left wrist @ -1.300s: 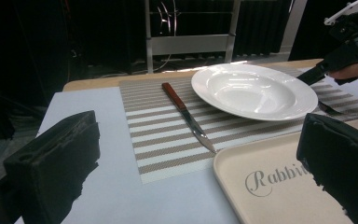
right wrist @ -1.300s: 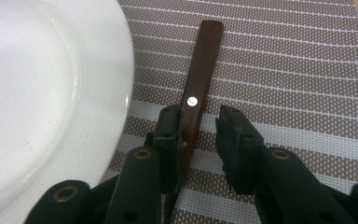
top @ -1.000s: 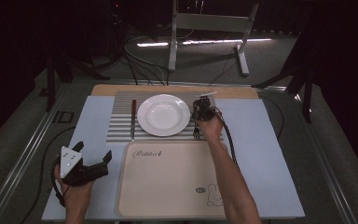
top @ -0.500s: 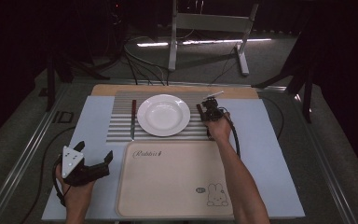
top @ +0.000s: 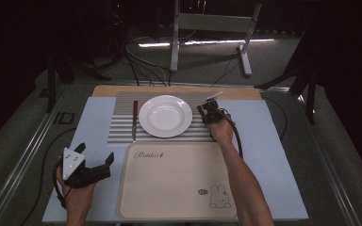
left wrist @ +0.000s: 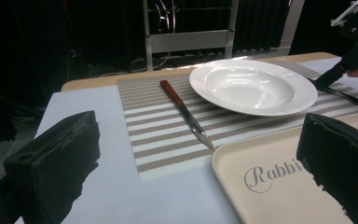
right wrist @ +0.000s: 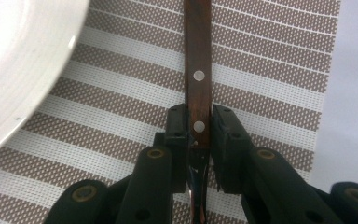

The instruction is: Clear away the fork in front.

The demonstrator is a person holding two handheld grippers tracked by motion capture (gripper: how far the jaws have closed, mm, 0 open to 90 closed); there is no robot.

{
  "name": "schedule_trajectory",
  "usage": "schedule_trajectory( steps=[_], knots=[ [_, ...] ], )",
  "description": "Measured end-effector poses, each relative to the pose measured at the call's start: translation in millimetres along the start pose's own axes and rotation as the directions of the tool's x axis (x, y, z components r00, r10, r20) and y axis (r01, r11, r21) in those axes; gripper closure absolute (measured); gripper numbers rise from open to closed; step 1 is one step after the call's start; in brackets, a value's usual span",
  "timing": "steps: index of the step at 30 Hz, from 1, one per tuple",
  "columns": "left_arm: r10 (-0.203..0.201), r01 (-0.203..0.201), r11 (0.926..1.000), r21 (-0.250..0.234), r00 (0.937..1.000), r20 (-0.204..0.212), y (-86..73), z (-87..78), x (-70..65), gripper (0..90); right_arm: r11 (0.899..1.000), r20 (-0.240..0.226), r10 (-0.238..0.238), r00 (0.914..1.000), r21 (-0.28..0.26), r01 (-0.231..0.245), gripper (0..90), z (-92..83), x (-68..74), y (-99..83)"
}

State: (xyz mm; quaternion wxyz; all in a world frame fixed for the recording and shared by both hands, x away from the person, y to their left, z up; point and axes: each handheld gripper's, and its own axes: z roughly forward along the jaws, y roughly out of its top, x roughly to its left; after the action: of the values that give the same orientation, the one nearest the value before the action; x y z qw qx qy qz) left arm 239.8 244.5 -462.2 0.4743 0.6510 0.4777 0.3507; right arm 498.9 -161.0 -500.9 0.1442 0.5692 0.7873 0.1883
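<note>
Right tongs (right wrist: 198, 135) clenched on fork handle (right wrist: 197, 70).
Fork lies at plate's (top: 165, 116) three o'clock; left tongs (left wrist: 200, 168) released, over desk (top: 89, 122).

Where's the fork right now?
In the right gripper view the fork lies on the striped placemat, right of the white plate, with the right gripper shut on its wooden handle.

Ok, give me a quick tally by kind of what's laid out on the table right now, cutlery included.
Plates: 1, white plate
Knives: 1, wooden-handled knife left of the plate
Forks: 1, wooden-handled fork, clamped at its handle by the right gripper
Placemats: 1, striped placemat
Trays: 1, beige tray
Total: 5
</note>
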Motion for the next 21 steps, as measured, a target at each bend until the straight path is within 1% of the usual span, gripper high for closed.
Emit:
schedule_trajectory(
  steps=[2,3,4,5,7,9,16,21],
  knots=[
    [-0.005,0.005,1.0,0.002,1.0,-0.002,-0.2,1.0,0.6,0.1,1.0,-0.019,0.006,0.9998,-0.029,-0.007,78.1,-2.8,-0.6,-2.6],
    [-0.004,0.004,1.0,0.001,1.0,-0.002,-0.1,1.2,0.8,0.1,0.999,-0.041,0.009,0.9991,-0.054,-0.011,78.1,-7.3,-1.7,-3.3],
    [-0.004,0.004,1.0,0.001,1.0,-0.003,0.0,1.0,0.6,0.1,0.998,-0.052,0.007,0.9986,-0.064,-0.01,78.0,-10.0,-2.2,-3.2],
    [-0.002,0.002,1.0,0.001,1.0,-0.002,0.1,0.8,0.4,0.1,0.997,-0.052,0.006,0.9986,-0.079,-0.01,78.1,-13.4,-2.5,-3.3],
    [0.001,-0.001,1.0,0.002,1.0,-0.002,0.1,0.6,-0.4,0.1,0.994,-0.07,0.004,0.9976,-0.108,-0.012,78.0,-20.0,-3.6,-3.3],
    [0.004,-0.004,1.0,0.004,1.0,0.0,0.0,1.2,-1.0,0.1,0.991,-0.076,-0.005,0.9971,-0.133,-0.005,78.0,-27.2,-3.4,-4.0],
    [0.019,-0.019,0.9996,0.021,0.9998,0.002,-0.1,4.4,-2.7,0.1,0.977,-0.107,-0.034,0.9937,-0.213,0.01,77.9,-51.3,-0.4,-10.9],
    [-0.004,0.003,0.9996,0.028,0.9999,0.015,1.6,7.9,-4.0,0.1,0.965,-0.131,-0.063,0.9893,-0.262,0.027,77.9,-65.9,4.2,-19.9]
  ],
)
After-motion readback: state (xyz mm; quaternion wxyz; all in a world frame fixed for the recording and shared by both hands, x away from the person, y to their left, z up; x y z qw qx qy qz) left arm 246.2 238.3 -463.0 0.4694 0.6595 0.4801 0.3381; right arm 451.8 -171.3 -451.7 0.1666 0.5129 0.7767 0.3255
